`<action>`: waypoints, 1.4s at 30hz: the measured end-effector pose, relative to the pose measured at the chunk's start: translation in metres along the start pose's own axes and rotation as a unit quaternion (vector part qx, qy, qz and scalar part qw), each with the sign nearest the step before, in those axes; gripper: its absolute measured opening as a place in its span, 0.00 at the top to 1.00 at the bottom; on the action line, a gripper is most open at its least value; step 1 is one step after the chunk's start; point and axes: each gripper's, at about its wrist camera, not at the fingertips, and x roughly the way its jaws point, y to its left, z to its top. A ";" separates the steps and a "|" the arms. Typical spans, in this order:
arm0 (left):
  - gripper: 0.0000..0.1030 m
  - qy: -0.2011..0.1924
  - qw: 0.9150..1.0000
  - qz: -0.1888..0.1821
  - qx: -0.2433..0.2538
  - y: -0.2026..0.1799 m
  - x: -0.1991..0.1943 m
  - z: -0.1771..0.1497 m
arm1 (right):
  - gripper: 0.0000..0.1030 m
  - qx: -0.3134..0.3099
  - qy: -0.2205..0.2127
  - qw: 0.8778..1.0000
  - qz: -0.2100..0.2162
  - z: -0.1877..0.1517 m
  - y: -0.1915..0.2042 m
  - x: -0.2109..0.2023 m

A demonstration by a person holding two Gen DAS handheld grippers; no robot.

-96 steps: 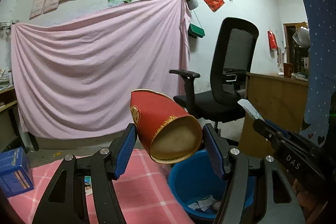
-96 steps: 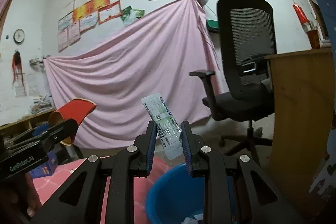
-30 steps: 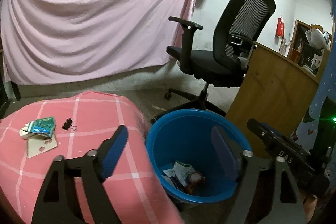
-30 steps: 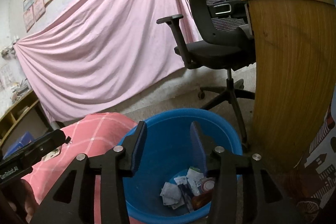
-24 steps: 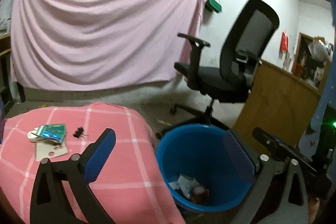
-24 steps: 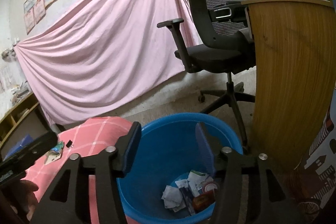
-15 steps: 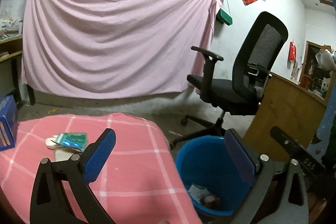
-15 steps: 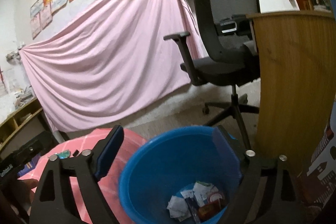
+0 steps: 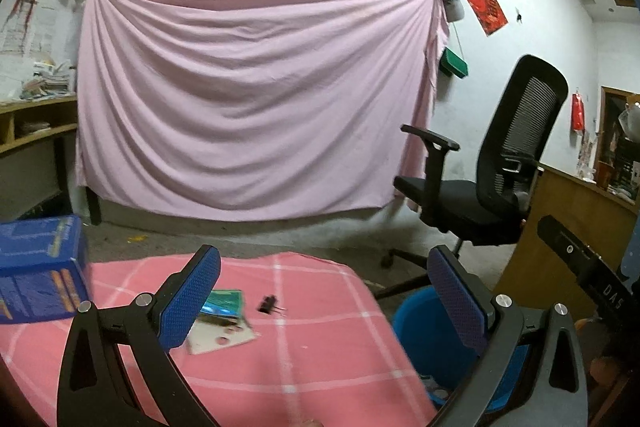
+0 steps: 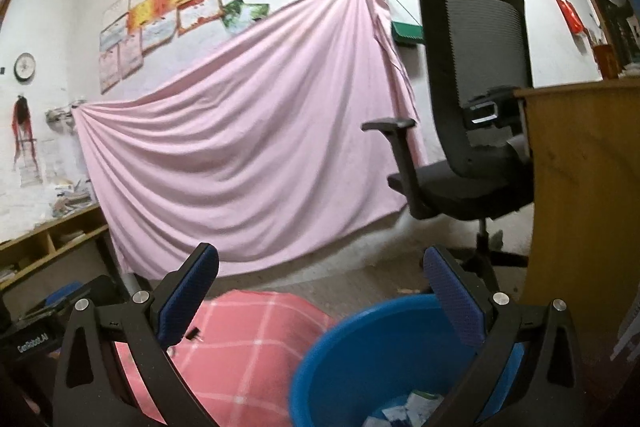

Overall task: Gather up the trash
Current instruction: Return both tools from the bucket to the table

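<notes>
Red cup and wrapper gone from both tools since few secs back, dropped in blue bin (image 10: 336, 347). Left tool (image 9: 326, 301) and right tool (image 10: 320, 297) spread wide, empty, swinging back. Green packet (image 9: 224, 303), binder clip (image 9: 269, 303), white card (image 9: 222, 335) left on pink-checked desk (image 9: 320, 367); probably next.

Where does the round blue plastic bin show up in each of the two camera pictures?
Left wrist view: the round blue plastic bin sits at lower right, beside the pink checked cloth, partly behind the open left claw.
Right wrist view: it fills the lower centre-right, paper scraps inside, beneath the open right claw.
Shared landmark: the black mesh office chair standing behind the bin.
</notes>
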 end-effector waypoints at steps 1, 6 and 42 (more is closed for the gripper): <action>0.02 -0.003 1.000 0.004 0.000 0.004 -0.003 0.000 | 0.00 -0.001 -0.004 1.000 0.002 0.000 0.004 -0.001; 0.01 -0.022 0.999 0.026 -0.005 0.031 -0.018 0.001 | 0.00 -0.006 -0.026 1.000 0.016 0.002 0.028 0.001; 0.02 0.094 0.993 0.070 0.018 0.148 0.022 -0.037 | 0.00 -0.148 0.093 0.981 0.084 -0.056 0.162 0.084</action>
